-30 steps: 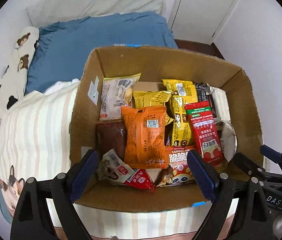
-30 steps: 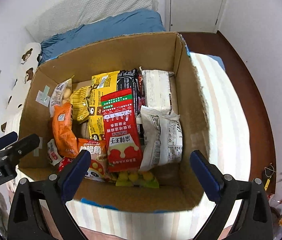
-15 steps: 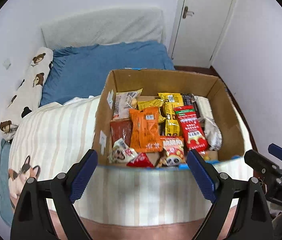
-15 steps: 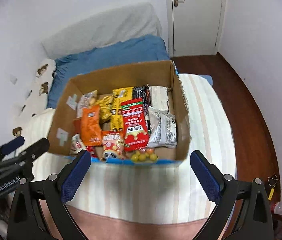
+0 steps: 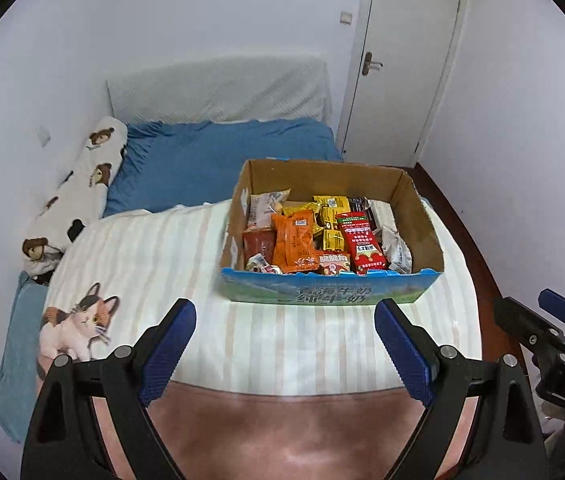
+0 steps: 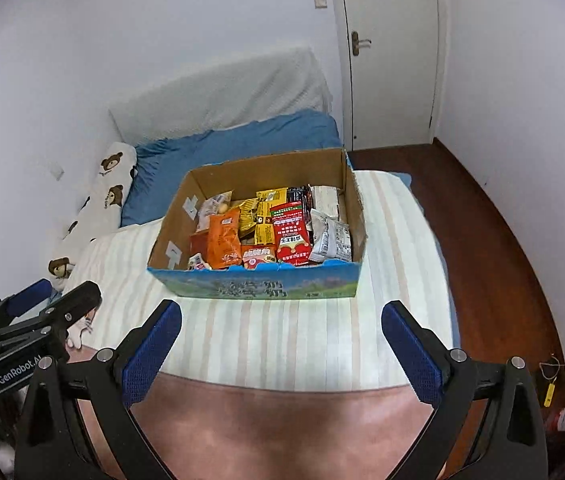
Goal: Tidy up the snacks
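Note:
An open cardboard box (image 5: 330, 292) stands on the striped bed cover and holds several snack packets, among them an orange packet (image 5: 292, 242), a red packet (image 5: 364, 246) and yellow packets (image 5: 332, 220). The box also shows in the right wrist view (image 6: 258, 284), with the orange packet (image 6: 224, 242) and red packet (image 6: 292, 236). My left gripper (image 5: 284, 344) is open and empty, well back from the box. My right gripper (image 6: 282, 344) is open and empty, also back from the box.
The striped cover (image 5: 154, 264) has a cat print (image 5: 78, 326) at the left. A blue sheet (image 5: 210, 156) and bear-print pillow (image 5: 82, 184) lie behind. A white door (image 5: 398, 60) and dark wood floor (image 6: 494, 240) are to the right.
Both grippers have pulled back and up from just above the box. The box now looks small and far, and its printed front face shows. Both stay open and empty.

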`<control>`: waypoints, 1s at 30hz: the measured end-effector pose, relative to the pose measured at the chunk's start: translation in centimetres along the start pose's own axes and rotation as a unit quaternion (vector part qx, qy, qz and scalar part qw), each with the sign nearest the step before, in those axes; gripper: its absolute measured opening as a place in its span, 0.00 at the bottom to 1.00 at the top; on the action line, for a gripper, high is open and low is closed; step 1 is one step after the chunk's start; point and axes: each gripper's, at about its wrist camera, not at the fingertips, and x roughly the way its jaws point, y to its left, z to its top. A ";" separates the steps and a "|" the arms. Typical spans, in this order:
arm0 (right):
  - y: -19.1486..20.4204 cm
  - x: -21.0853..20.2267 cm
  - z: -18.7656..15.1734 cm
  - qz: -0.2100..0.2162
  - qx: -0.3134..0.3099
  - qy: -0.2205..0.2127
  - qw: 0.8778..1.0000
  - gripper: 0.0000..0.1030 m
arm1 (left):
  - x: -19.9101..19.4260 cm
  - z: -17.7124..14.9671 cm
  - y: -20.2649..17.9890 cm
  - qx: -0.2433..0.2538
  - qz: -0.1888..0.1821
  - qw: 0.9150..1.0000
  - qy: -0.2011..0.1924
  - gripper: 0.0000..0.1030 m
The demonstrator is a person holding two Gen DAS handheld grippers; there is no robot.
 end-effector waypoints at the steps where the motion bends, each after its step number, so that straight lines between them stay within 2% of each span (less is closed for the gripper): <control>1: 0.1 -1.1 -0.5 0.000 -0.001 -0.006 1.000 0.99 | -0.8 -0.4 0.0 0.001 0.000 1.000 -0.003 0.89; 9: 0.9 -7.4 -3.3 -0.003 -0.008 -0.036 0.999 0.99 | -5.4 -2.5 -0.1 0.012 0.005 1.000 -0.021 0.89; 16: 1.5 -11.0 -4.5 -0.002 -0.022 -0.051 0.998 0.99 | -8.0 -3.7 -0.5 0.015 0.009 1.000 -0.026 0.89; 24: 1.1 -11.0 -4.3 -0.005 -0.019 -0.049 0.999 1.00 | -8.5 -4.3 -0.7 0.018 0.015 0.999 -0.026 0.89; 30: 1.1 -9.6 -3.7 -0.016 -0.019 -0.048 0.999 1.00 | -6.7 -3.4 -0.9 0.013 0.021 1.000 -0.016 0.89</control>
